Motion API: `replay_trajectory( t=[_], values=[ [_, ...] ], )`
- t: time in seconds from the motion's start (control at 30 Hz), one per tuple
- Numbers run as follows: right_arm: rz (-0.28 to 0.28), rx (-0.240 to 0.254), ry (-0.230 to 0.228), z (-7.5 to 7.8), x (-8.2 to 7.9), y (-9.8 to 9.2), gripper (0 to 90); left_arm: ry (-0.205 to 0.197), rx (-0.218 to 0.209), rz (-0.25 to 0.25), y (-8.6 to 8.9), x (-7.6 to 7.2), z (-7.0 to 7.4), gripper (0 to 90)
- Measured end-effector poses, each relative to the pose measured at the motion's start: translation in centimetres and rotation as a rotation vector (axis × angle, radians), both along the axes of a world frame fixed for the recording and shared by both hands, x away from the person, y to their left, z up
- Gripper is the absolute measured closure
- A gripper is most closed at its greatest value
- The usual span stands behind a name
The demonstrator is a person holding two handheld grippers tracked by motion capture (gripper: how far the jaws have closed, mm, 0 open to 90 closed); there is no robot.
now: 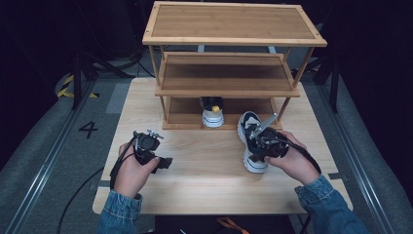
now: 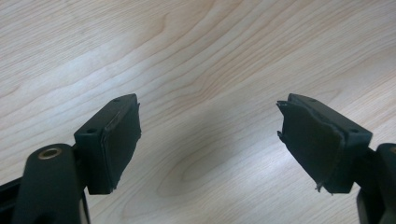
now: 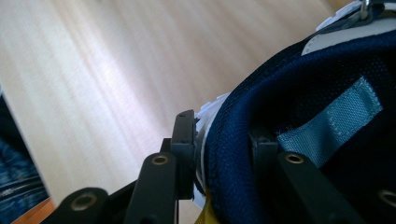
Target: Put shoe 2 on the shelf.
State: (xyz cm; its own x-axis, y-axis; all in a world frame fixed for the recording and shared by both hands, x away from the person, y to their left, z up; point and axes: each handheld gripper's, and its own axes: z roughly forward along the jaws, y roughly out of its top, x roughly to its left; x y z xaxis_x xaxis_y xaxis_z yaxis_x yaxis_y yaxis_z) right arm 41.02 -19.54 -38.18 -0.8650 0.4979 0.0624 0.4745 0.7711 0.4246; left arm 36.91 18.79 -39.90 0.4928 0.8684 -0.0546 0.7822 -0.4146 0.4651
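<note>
A navy and white sneaker (image 1: 247, 126) lies on the wooden table (image 1: 204, 165) in front of the rack, at the right. My right gripper (image 1: 258, 145) is shut on its heel collar. In the right gripper view one jaw sits outside the collar and the other inside, so the right gripper (image 3: 224, 137) pinches the padded rim of the sneaker (image 3: 327, 70) by its light-blue tab. A matching sneaker (image 1: 213, 114) stands on the rack's bottom shelf, heel towards me. My left gripper (image 1: 156, 157) hovers over bare table at the left, open, with nothing between its jaws (image 2: 208, 106).
A three-tier wooden shoe rack (image 1: 229, 90) stands at the back centre of the table; its top and middle shelves hold nothing. The bottom shelf has free room beside the stored sneaker. Dark floor with rails surrounds the table.
</note>
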Motion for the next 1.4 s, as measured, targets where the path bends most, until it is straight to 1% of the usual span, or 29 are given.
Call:
replay_trajectory(
  t=[0.1,0.13,0.2,0.27,0.33,0.4,0.53,0.67,0.8,0.93,1.0,1.03,1.07,1.1,1.17,1.2,1.23,1.27,1.3,1.4],
  values=[
    [0.0,0.003,-0.003,0.2,1.4,0.4,70.5,0.005,0.002,0.017,0.7,-0.2,0.0,20.0],
    [0.0,-0.002,-0.003,0.3,2.0,0.6,70.5,0.006,0.004,0.023,0.9,-0.2,0.0,20.0],
    [-0.001,-0.007,-0.01,0.3,2.9,1.0,70.6,0.002,0.014,0.015,1.1,-0.2,0.1,19.6],
    [0.001,-0.014,-0.018,0.4,4.0,1.4,70.5,0.005,0.006,0.02,1.3,-0.3,0.1,19.6],
    [-0.002,-0.02,-0.019,0.4,5.2,1.8,70.5,0.007,0.006,0.017,1.4,-0.3,0.0,19.5],
    [0.0,-0.029,-0.022,0.3,6.0,2.3,70.5,0.008,0.004,0.022,1.5,-0.3,-0.1,19.5],
    [0.007,-0.03,0.0,-0.1,8.2,3.4,70.5,0.014,0.003,0.019,1.7,-0.3,-0.2,19.5],
    [0.021,-0.05,0.001,-0.7,9.7,4.3,70.2,0.014,-0.011,0.013,1.7,-0.3,-0.1,19.5],
    [0.027,-0.069,0.001,-1.0,10.5,4.8,69.8,0.013,-0.008,0.016,1.8,-0.1,-0.1,19.3],
    [0.029,-0.063,0.007,-1.2,10.9,4.8,69.2,0.016,-0.009,0.018,1.8,0.0,-0.2,19.3],
    [0.03,-0.055,0.0,-1.1,11.0,4.6,67.5,0.021,-0.008,0.009,1.7,0.0,-0.3,19.3],
    [0.031,-0.057,-0.011,-1.0,10.9,4.6,65.0,0.019,-0.008,0.011,1.7,0.1,-0.3,19.3],
    [0.03,-0.059,-0.038,-0.9,10.8,4.6,61.1,0.018,-0.009,0.01,1.6,0.1,-0.4,19.3],
    [0.025,-0.057,-0.1,-0.6,10.6,4.6,54.7,0.022,-0.005,0.006,1.5,0.2,-0.4,19.3],
    [0.013,-0.04,-0.126,-0.2,10.4,4.5,51.7,0.022,-0.007,0.002,1.4,0.2,-0.4,19.3],
    [0.013,-0.04,-0.126,-0.2,10.4,4.5,51.7,0.023,-0.007,0.002,1.2,0.3,-0.4,19.3],
    [0.01,-0.024,-0.168,0.3,10.0,4.4,48.8,0.021,-0.003,-0.011,1.0,0.4,-0.4,19.3],
    [0.01,-0.024,-0.168,0.3,10.0,4.4,48.8,0.021,-0.003,-0.011,1.0,0.4,-0.4,19.3],
    [0.003,-0.021,-0.18,0.5,9.9,4.3,48.5,0.023,-0.001,-0.013,0.9,0.5,-0.3,19.3],
    [-0.015,0.01,-0.23,1.2,9.0,3.7,47.6,0.019,-0.003,-0.023,0.6,0.8,-0.2,19.3]
  ],
)
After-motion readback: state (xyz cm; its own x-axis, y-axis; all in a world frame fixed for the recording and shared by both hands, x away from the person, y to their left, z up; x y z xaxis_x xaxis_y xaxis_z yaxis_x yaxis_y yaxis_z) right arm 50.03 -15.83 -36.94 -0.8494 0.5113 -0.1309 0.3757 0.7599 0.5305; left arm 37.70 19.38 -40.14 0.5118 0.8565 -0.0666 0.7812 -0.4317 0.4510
